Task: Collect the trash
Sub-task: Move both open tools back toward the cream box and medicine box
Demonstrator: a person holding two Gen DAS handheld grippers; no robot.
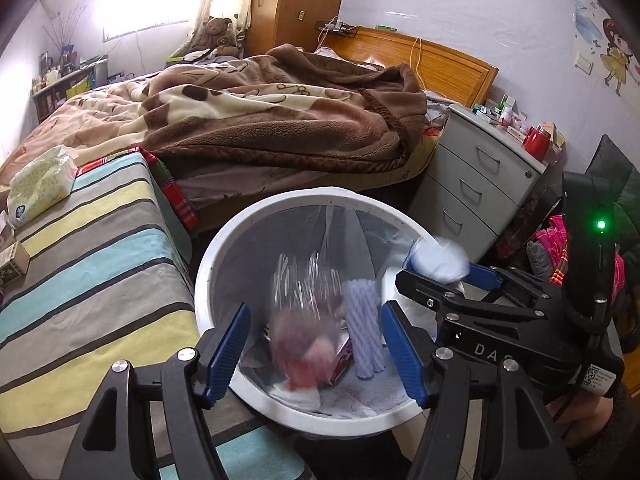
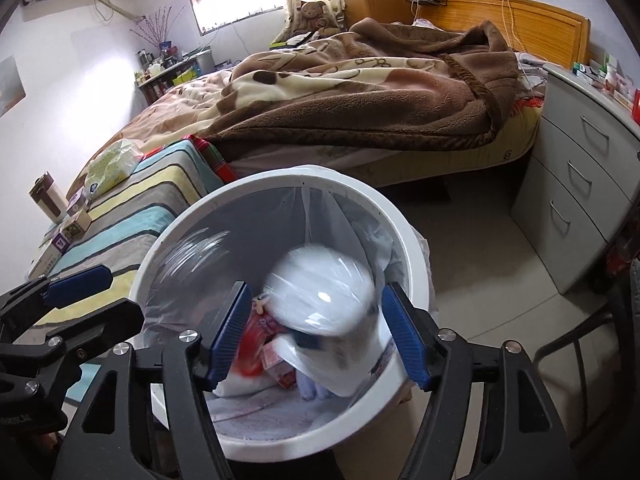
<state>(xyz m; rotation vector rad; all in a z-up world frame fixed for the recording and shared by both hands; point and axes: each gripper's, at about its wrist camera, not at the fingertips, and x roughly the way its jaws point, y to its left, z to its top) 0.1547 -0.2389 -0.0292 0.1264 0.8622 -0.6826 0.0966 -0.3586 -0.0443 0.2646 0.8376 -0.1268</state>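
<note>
Left gripper (image 1: 316, 344) sits low centre in its own view, jaws apart over the white bin (image 1: 208, 264). A blurred clear bag with red contents (image 1: 304, 344) lies between the blue pads; no pad presses it, so released. A ribbed pale wrapper (image 1: 364, 328) sits beside the right pad, inside the bin.

Right gripper (image 2: 316, 340) is also low centre in its view, jaws apart. A smeared white bag (image 2: 324, 300) lies between its pads above the bin, untouched, with red packaging (image 2: 256, 344) and more trash at the bin bottom.

Bin has a clear liner and stands on the tiled floor (image 2: 480, 264), next to the striped cloth surface (image 1: 92, 264) at left, which carries a tissue pack (image 1: 40, 184) at upper left. Behind: bed with brown blanket (image 1: 280, 112), grey drawer unit (image 1: 480, 184) on the right.

Both bags are motion-blurred, contents unreadable. Gripper bodies are cut off at the bottom edge.
</note>
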